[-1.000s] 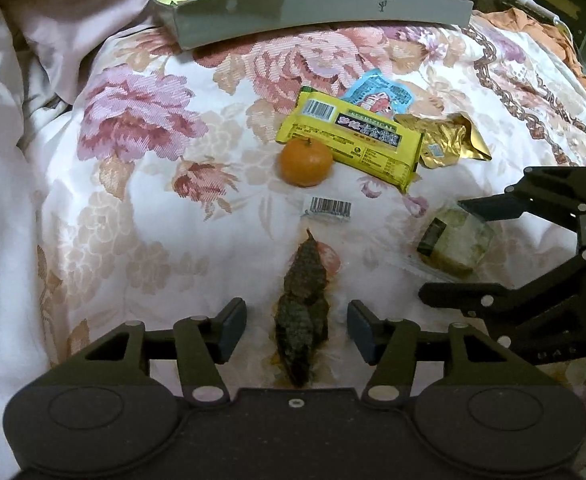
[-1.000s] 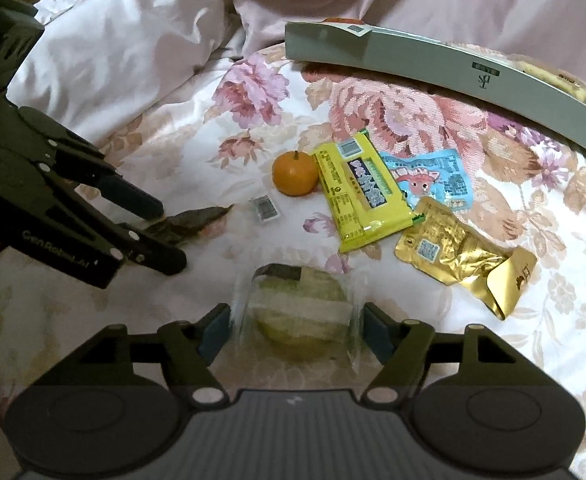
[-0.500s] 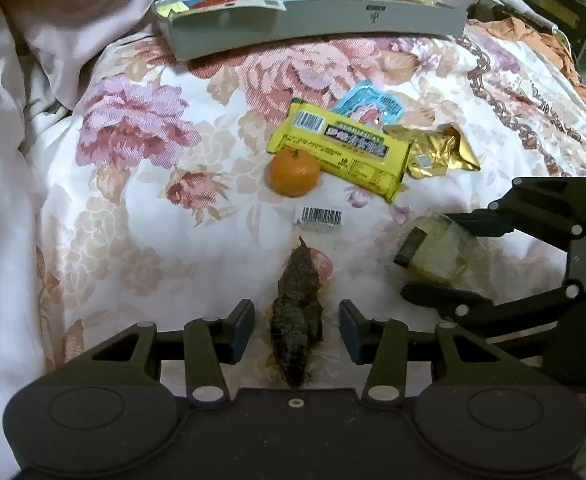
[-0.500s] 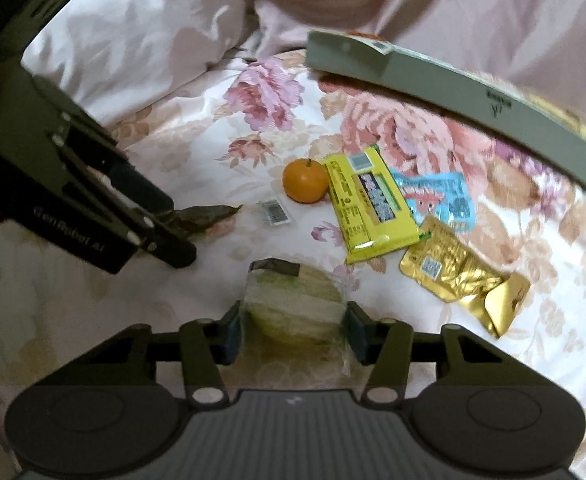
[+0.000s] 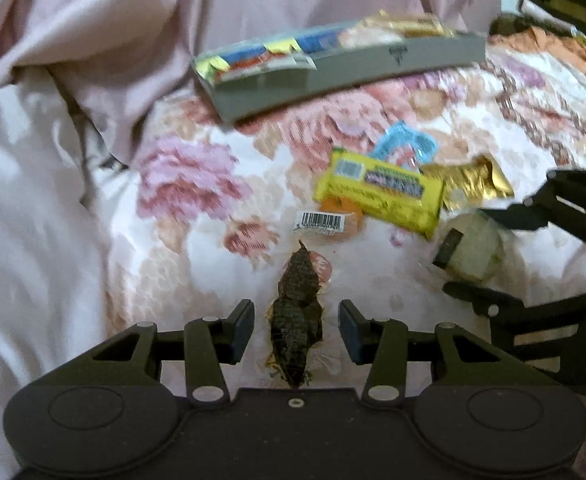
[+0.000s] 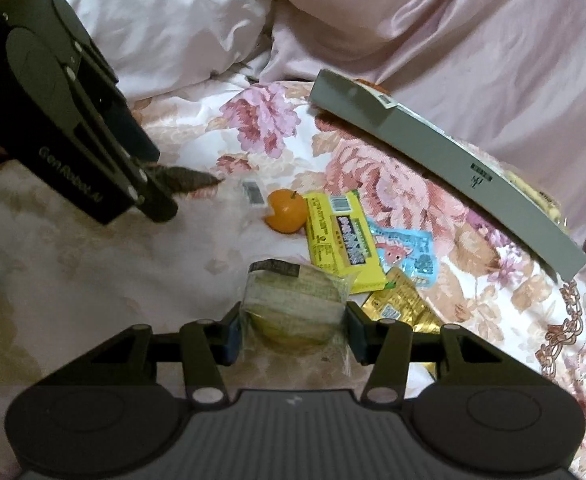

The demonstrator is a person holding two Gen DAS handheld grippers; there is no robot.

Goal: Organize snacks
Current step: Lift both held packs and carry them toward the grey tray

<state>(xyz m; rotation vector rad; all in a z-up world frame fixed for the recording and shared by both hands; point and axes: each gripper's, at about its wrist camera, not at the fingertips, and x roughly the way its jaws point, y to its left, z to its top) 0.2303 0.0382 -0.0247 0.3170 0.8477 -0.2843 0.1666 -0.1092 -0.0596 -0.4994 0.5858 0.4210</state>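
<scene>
Bare floral quilt (image 5: 181,240): lying open left of the dark wrapped snack (image 5: 295,320). Orange (image 6: 287,210), yellow packet (image 6: 343,240), blue packet (image 6: 407,256) and gold packet (image 6: 397,308): crowding together below the grey tray (image 6: 433,160).

Mandarin (image 6: 285,211) left of snack bar (image 6: 343,240)

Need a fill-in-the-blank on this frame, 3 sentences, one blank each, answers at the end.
1. The right gripper is shut on the round ____-wrapped cake.
2. The tangerine touches the ____ snack bar.
3. The dark leaf-wrapped snack lies between the fingers of the ____ gripper, which is open.

Answers: clear plastic; yellow; left
</scene>
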